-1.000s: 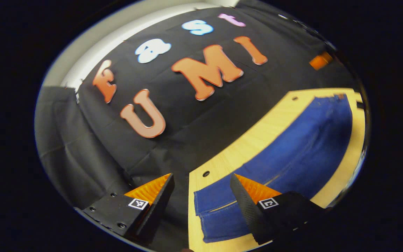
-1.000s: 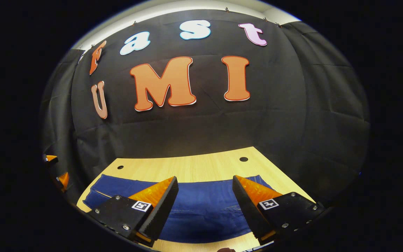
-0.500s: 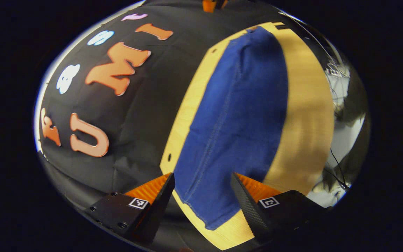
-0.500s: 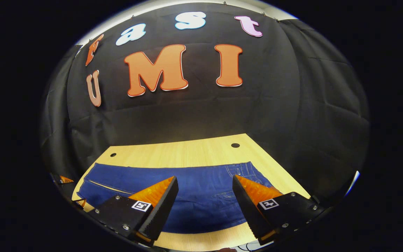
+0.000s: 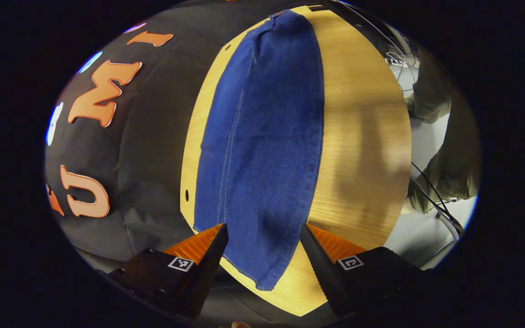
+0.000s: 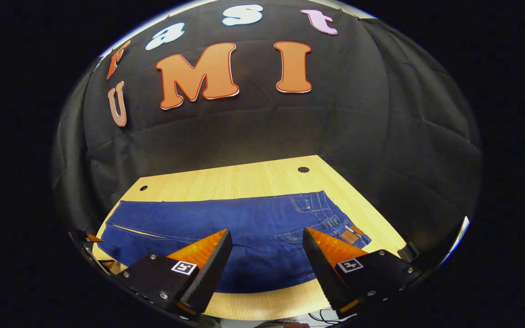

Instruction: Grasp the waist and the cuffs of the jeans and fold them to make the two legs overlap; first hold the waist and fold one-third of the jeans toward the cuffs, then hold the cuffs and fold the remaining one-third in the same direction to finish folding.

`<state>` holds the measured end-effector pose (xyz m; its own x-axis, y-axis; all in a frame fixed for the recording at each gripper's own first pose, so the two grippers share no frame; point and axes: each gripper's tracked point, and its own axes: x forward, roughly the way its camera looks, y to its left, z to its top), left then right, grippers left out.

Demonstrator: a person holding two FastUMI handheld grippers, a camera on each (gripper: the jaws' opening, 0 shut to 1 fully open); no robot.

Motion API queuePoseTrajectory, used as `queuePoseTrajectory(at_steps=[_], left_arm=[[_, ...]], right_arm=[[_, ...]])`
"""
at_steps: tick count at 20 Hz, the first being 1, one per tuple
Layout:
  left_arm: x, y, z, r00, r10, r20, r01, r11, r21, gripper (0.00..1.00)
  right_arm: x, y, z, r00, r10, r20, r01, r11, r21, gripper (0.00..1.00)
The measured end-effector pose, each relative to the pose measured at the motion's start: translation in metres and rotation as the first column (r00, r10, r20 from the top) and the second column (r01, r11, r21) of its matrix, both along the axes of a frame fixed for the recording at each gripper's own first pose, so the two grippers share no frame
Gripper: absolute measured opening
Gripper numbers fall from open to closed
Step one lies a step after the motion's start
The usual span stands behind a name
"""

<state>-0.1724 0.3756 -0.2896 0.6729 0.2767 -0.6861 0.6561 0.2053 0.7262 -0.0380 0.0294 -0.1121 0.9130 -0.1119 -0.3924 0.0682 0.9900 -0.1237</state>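
Note:
The blue jeans (image 5: 262,136) lie flat as one long strip on the wooden table (image 5: 362,136). In the left gripper view the cuff end is nearest and the waist is at the far top. My left gripper (image 5: 263,226) is open above the cuff end, a finger on either side of the strip, holding nothing. In the right gripper view the jeans (image 6: 253,223) run across, with the waist and a leather patch (image 6: 349,234) at the right. My right gripper (image 6: 267,230) hangs open above their near edge, not touching. The left gripper (image 6: 90,238) peeks in at the far left by the cuffs.
The table (image 6: 244,182) has small holes near its far corners (image 6: 303,169). A black clip (image 6: 409,250) sits on its right edge. Beyond the near side, the left gripper view shows cables and an olive-clad person (image 5: 431,100) over a light floor. Black cloth walls the far sides.
The left gripper has swung round to look along the jeans, with the cuff end now between its fingers. The right gripper has drawn back a little, and the waist has come into its view.

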Motion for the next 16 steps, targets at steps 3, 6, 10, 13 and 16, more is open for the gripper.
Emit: queuePoseTrajectory(at_steps=[3, 6, 10, 13, 16], left_arm=[[-0.001, 0.011, -0.012, 0.999, 0.007, -0.052, -0.006, 1.000, 0.014, 0.98], [0.002, 0.015, -0.016, 0.996, 0.016, -0.087, -0.013, 0.999, 0.035, 0.98], [0.006, 0.019, -0.016, 0.996, 0.018, -0.084, -0.014, 0.999, 0.051, 0.98], [0.030, 0.024, -0.017, 0.998, 0.016, -0.059, -0.012, 0.998, 0.061, 0.98], [0.051, 0.030, -0.017, 1.000, 0.008, -0.023, -0.006, 0.996, 0.092, 0.92]], right_arm=[[0.000, -0.005, -0.002, 1.000, -0.012, -0.004, 0.012, 1.000, 0.004, 0.96], [0.001, -0.010, -0.005, 1.000, -0.023, -0.015, 0.023, 1.000, 0.015, 0.96], [0.003, -0.013, -0.004, 0.999, -0.035, -0.018, 0.035, 0.999, 0.021, 0.96], [0.004, -0.012, -0.003, 0.999, -0.037, -0.020, 0.037, 0.999, 0.021, 0.96], [0.005, -0.007, -0.003, 0.999, -0.030, -0.025, 0.030, 0.999, 0.020, 0.96]])
